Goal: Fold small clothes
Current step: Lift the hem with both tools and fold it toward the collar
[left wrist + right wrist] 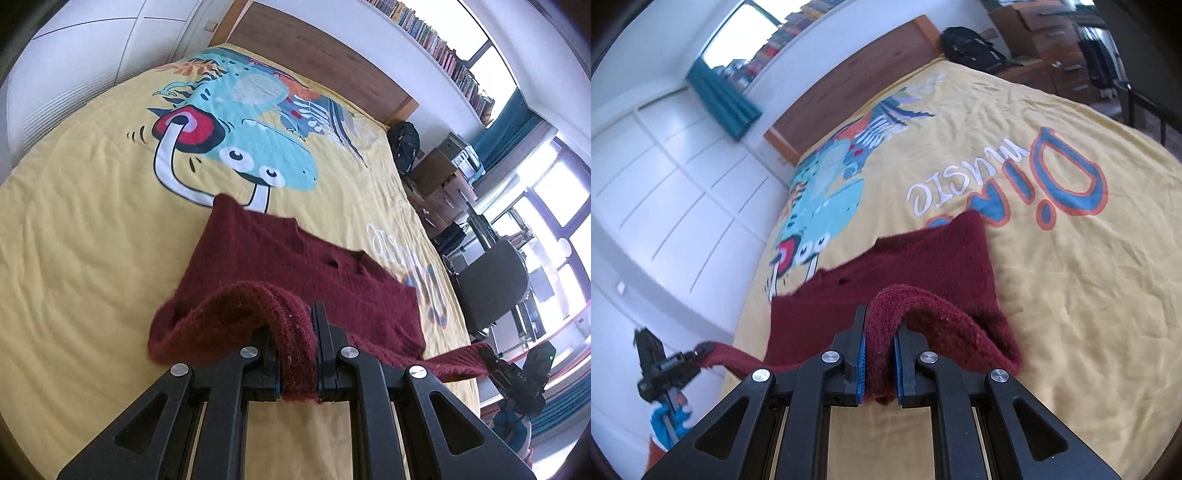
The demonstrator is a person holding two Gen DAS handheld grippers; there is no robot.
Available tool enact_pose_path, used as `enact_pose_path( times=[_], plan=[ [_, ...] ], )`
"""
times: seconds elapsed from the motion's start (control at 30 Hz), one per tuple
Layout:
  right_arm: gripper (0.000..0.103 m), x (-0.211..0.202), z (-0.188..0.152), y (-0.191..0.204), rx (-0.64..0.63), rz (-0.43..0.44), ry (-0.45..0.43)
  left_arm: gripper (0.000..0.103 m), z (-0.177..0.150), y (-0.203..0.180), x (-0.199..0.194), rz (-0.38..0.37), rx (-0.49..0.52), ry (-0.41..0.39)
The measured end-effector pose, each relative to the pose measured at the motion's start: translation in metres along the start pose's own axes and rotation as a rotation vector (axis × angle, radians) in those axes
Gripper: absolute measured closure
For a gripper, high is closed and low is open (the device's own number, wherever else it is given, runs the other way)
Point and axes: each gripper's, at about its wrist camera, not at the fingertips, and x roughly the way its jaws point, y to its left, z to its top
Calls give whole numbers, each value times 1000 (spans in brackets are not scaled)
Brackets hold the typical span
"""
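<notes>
Yellow bedspread beneath, both my left tongs and right tongs are clamped on the maroon sweater's near edge, its body stretching toward twelve o'clock.

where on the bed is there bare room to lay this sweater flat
Bare yellow cover lies left of the maroon sweater, below the dinosaur print. More lies right of the sweater, under the printed lettering. No loose items show on the bed; the far side by the backpack and drawers is crowded.
</notes>
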Motion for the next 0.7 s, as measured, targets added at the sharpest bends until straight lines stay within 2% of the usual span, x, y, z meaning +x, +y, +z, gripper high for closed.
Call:
enact_pose_path(
  times=[0.27, 0.53, 0.7],
  plan=[
    [92, 50, 27, -18, 90, -40, -7, 93, 28, 15, 60, 61, -8, 37],
    [92, 91, 38, -24, 70, -112, 16, 93, 37, 32, 118, 123, 0, 99],
    [92, 117, 44, -31, 56, -158, 33, 93, 40, 45, 140, 154, -13, 127]
  ],
)
